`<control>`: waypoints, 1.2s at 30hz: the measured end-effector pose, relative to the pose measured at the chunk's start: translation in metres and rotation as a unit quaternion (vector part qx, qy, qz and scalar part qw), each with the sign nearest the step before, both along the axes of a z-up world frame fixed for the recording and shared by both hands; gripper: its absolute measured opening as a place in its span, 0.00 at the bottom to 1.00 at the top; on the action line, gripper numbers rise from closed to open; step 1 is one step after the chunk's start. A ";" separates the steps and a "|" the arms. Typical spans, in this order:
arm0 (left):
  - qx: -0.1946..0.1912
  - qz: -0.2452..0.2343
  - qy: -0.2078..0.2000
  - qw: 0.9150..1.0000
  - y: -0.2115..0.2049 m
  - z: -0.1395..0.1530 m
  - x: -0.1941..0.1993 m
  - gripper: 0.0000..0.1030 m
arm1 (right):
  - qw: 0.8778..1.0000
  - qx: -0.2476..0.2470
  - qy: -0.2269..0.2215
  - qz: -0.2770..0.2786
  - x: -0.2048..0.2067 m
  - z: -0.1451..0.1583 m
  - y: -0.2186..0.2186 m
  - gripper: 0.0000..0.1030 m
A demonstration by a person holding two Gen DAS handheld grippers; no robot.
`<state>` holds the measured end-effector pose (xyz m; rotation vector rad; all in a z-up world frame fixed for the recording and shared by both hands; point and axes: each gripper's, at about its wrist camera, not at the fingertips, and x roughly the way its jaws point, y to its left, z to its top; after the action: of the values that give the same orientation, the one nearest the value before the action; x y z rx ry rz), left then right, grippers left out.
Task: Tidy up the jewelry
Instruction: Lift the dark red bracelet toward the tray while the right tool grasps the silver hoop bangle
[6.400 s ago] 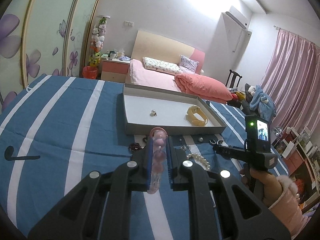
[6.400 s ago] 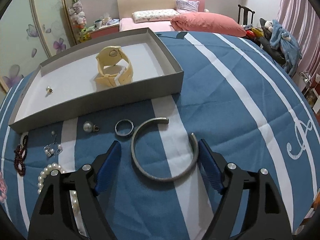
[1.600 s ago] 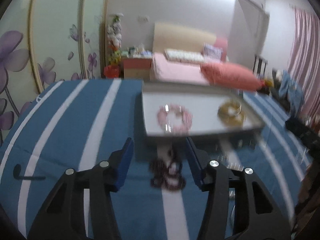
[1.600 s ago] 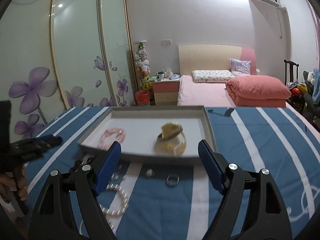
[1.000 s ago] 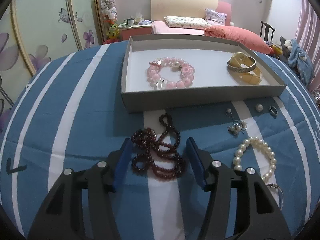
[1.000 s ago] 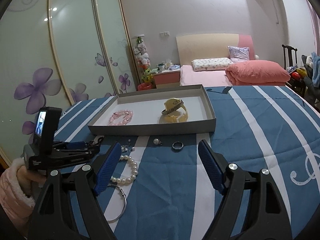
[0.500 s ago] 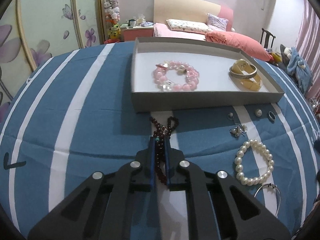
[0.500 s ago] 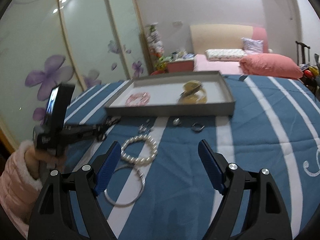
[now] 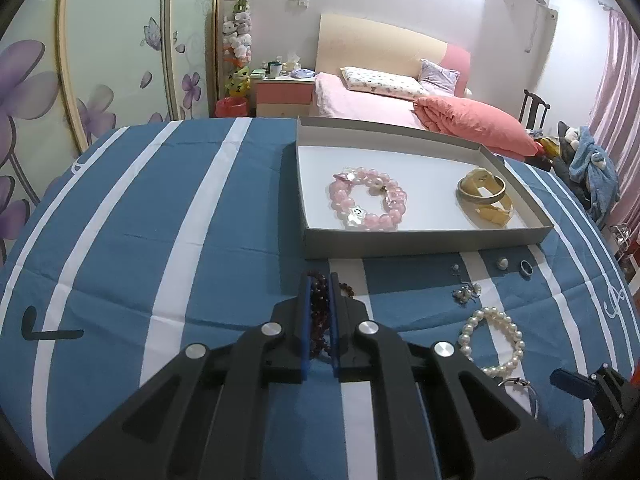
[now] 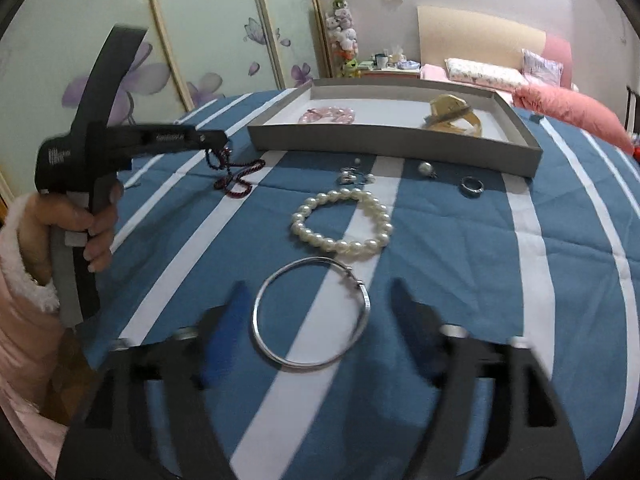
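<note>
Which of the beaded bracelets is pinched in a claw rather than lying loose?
The dark red beaded strand, clamped in the left claw. The pearl bracelet lies free on the cloth; the pink bracelet rests in the tray.

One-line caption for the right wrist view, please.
Open right gripper hovers over the silver bangle; left gripper lifts the dark red bead necklace.
</note>
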<state>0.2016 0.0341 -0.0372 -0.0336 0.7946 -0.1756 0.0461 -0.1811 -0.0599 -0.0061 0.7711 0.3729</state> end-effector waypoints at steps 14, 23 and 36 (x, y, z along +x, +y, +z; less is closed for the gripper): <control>-0.003 -0.003 -0.002 1.000 0.002 0.003 0.000 0.08 | 0.996 -0.079 0.040 -0.006 0.014 -0.011 0.021 0.68; -0.016 -0.016 -0.008 1.000 0.002 0.008 -0.008 0.08 | 0.990 -0.075 0.058 -0.105 0.024 -0.008 -0.052 0.68; -0.071 -0.047 -0.084 0.993 0.003 0.058 -0.035 0.08 | 0.992 0.018 -0.056 -0.110 0.008 0.030 -0.069 0.68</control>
<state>0.1664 0.0371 0.0206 -0.1139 0.6151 -0.3202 0.0540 -0.2498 -0.0298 0.0907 0.6457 0.1759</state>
